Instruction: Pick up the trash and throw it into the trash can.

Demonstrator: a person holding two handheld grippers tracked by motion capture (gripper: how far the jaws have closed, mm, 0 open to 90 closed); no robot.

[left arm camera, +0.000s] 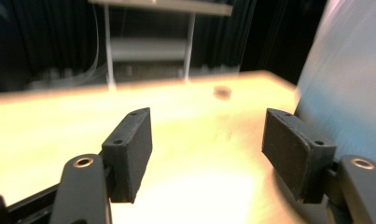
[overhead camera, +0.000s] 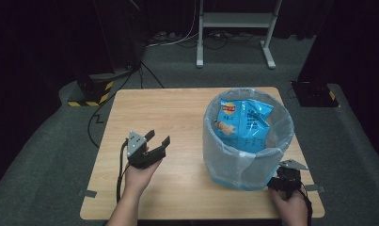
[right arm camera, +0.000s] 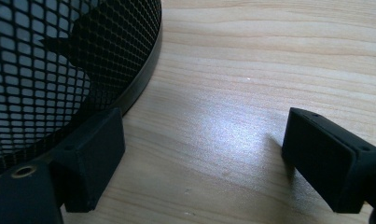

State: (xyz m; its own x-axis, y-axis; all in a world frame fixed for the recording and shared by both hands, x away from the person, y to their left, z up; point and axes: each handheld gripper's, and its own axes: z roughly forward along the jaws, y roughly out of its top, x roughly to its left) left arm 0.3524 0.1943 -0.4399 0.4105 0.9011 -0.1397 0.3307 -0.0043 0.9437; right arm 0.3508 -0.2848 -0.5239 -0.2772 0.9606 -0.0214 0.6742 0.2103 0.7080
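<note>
Black jaws of the right gripper (right arm camera: 202, 158) stand wide apart and hold nothing; the near jaw sits just beside the dark base ring of the mesh bin (right arm camera: 50, 65), the other out over bare wood. In the high view this gripper (overhead camera: 287, 178) lies at the bin's near right foot, low on the worktop (overhead camera: 177, 113). The bin (overhead camera: 247, 141), lined with a pale translucent bag (overhead camera: 234, 165), stands upright, so its long axis is vertical and its wall lies to the side of the jaws, not between them. The left gripper (overhead camera: 158, 139) is held well apart from the bin, on its left, jaws likewise spread and empty; its own view (left arm camera: 206, 144) has the bag's wall at the far right edge. The right hand (overhead camera: 290, 205) is judged nearer the bin. Count: one bin, one liner bag, one blue crisp packet (overhead camera: 243, 120) inside the bin, two grippers.
</note>
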